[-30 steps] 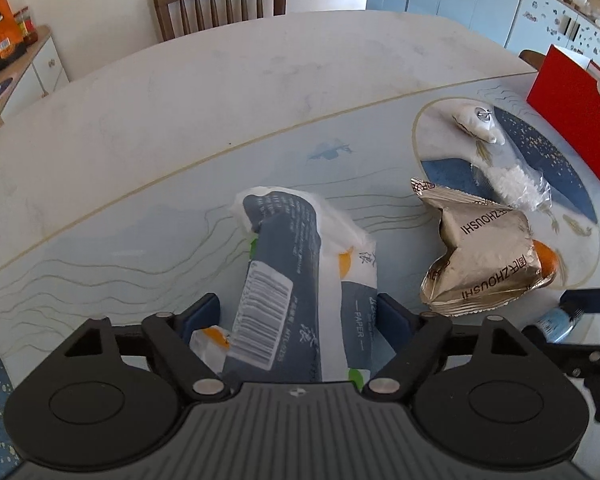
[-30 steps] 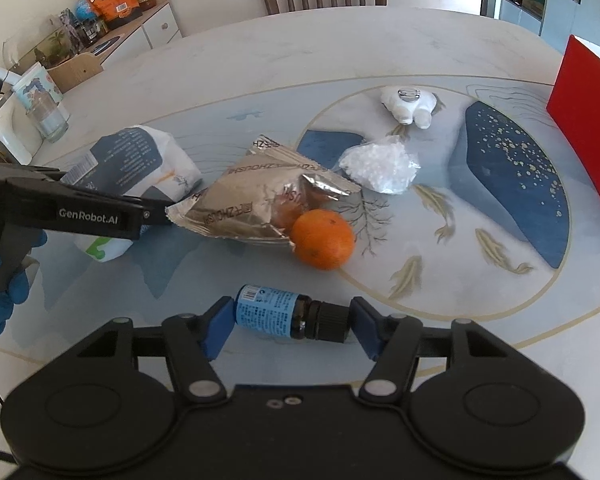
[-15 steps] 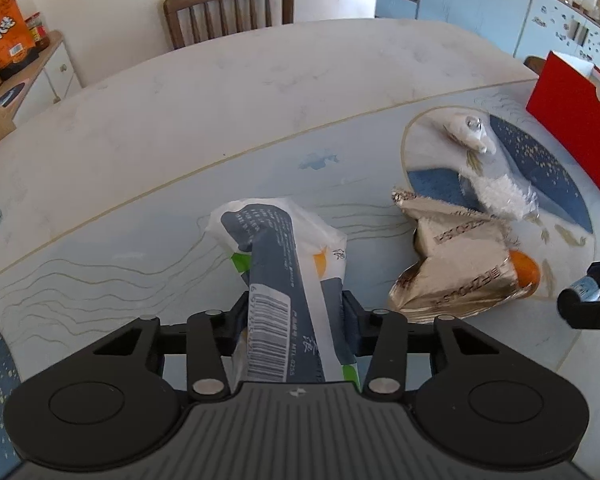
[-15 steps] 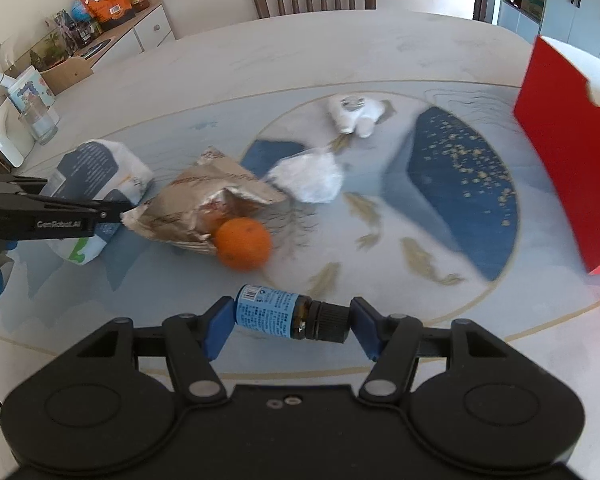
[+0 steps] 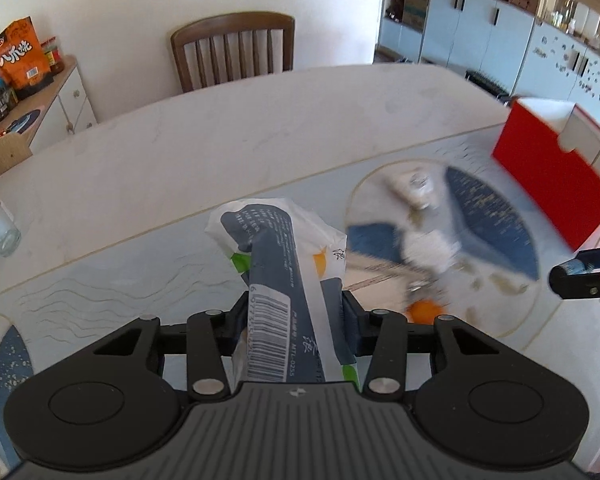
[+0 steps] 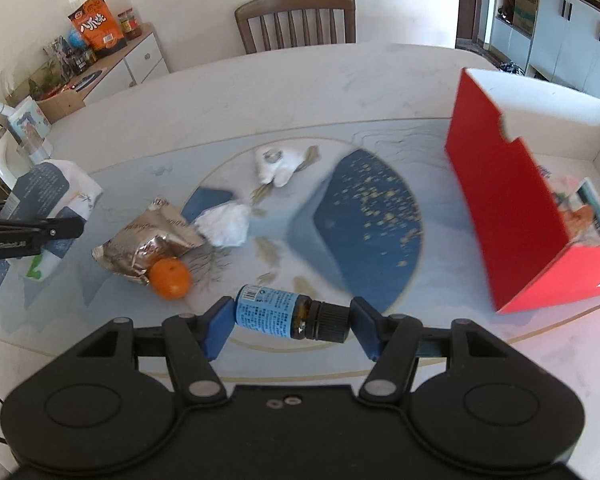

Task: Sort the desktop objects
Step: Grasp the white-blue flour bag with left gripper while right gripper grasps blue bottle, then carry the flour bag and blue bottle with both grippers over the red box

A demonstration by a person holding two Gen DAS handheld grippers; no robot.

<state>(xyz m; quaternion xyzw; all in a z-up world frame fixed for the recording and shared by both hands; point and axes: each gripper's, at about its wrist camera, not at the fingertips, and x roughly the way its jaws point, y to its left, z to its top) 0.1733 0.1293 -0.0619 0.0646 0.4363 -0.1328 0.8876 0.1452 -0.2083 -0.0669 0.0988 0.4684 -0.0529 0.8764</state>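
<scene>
From my left wrist view, the mat area to the right is smeared: the foil bag (image 5: 384,276) is only streaks, and the orange (image 5: 424,312) peeks out half hidden behind the left gripper (image 5: 292,316). The tissue pack (image 5: 278,264) covers the bench (image 5: 180,152) under it, and its near end is lost behind the gripper body. In my right wrist view, the red box (image 6: 508,216) is cut by the right edge; something printed lies inside, possibly a packet (image 6: 584,212), too blurred to read.
</scene>
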